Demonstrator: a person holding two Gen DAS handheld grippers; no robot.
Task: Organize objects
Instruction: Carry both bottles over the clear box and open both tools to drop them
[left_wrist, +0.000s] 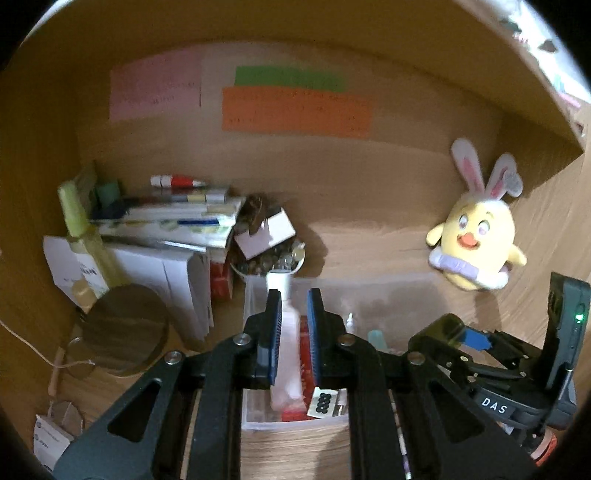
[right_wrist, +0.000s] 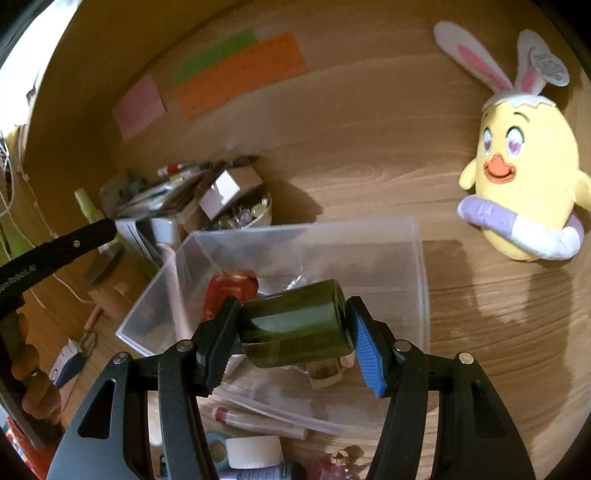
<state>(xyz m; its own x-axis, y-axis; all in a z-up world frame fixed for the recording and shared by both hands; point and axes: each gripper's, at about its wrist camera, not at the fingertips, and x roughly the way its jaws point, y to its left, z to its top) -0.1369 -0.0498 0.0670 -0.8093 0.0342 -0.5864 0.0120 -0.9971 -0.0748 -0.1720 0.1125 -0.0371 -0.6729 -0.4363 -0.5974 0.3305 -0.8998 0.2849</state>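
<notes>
At centre frame of the right wrist view, the right hand-held gripper (right_wrist: 293, 328) was clamped on a dark green bottle (right_wrist: 295, 326), held sideways over the clear plastic bin (right_wrist: 421, 266) on the worktop (right_wrist: 480, 332). In the left wrist view, the left hand-held gripper (left_wrist: 293, 332) gripped a pale pink tube (left_wrist: 288, 354) above the same bin. A yellow chick plush (right_wrist: 524, 181) stood at right.

Bare desk (right_wrist: 369, 177) between clear bin (right_wrist: 421, 266) and plush chick (right_wrist: 524, 177); book stack (left_wrist: 173, 221) crowds left.
</notes>
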